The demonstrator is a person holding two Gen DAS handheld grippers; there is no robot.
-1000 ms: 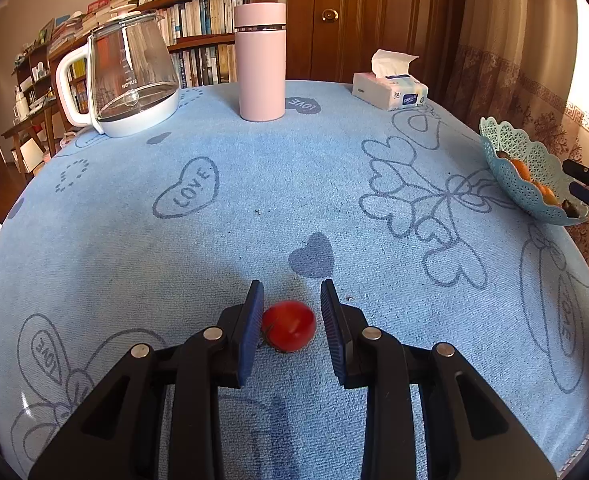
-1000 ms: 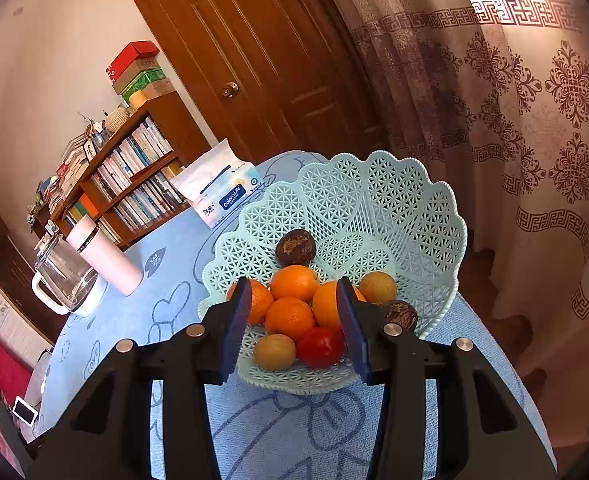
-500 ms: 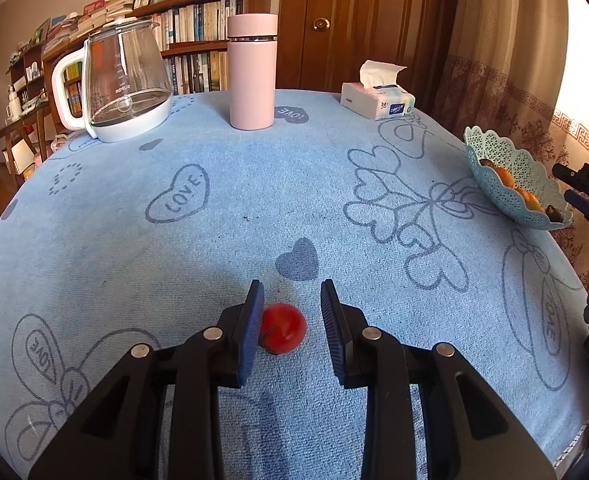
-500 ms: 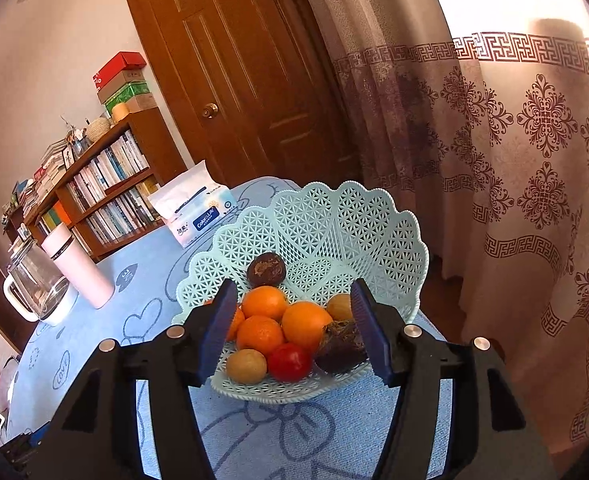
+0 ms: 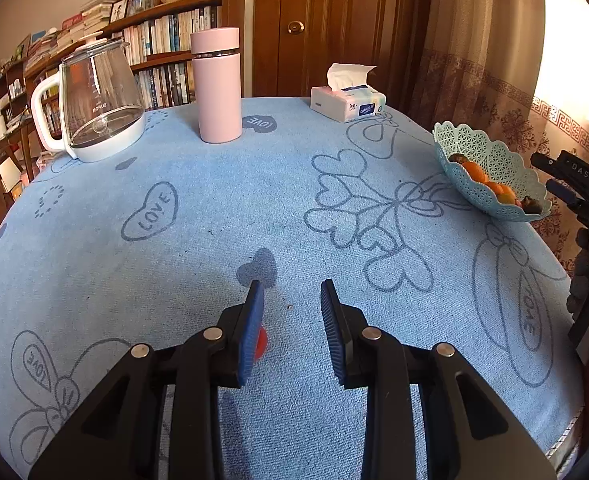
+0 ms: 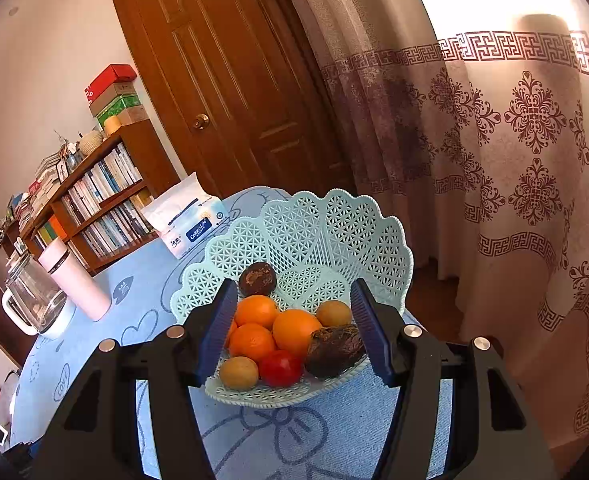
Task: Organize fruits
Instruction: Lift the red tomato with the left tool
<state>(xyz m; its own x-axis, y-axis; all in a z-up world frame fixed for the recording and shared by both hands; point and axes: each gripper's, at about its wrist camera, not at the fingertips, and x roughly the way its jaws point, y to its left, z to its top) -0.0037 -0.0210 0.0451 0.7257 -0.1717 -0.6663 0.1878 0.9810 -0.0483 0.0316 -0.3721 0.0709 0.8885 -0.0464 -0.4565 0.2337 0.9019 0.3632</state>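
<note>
A small red tomato (image 5: 261,343) lies on the blue cloth, mostly hidden behind the left finger of my left gripper (image 5: 291,284). That gripper's jaws stand apart above the cloth with nothing between them. At the table's right edge stands a pale green lattice basket (image 5: 490,152). My right gripper (image 6: 293,284) hovers open at the basket's (image 6: 326,232) near rim. Inside are oranges (image 6: 294,330), a red tomato (image 6: 280,368), brownish round fruits (image 6: 238,372) and a dark round fruit (image 6: 256,279). A dark wrinkled fruit (image 6: 334,350) lies close to the right finger.
A glass kettle (image 5: 94,100), a pink flask (image 5: 218,84) and a tissue box (image 5: 348,100) stand along the table's far side. Behind them are a bookshelf and a wooden door. A patterned curtain hangs right of the basket, where the table edge drops off.
The right jaws widened and the dark wrinkled fruit came into full view in the basket. In the left view the tomato shifted from between the jaws to behind the left finger.
</note>
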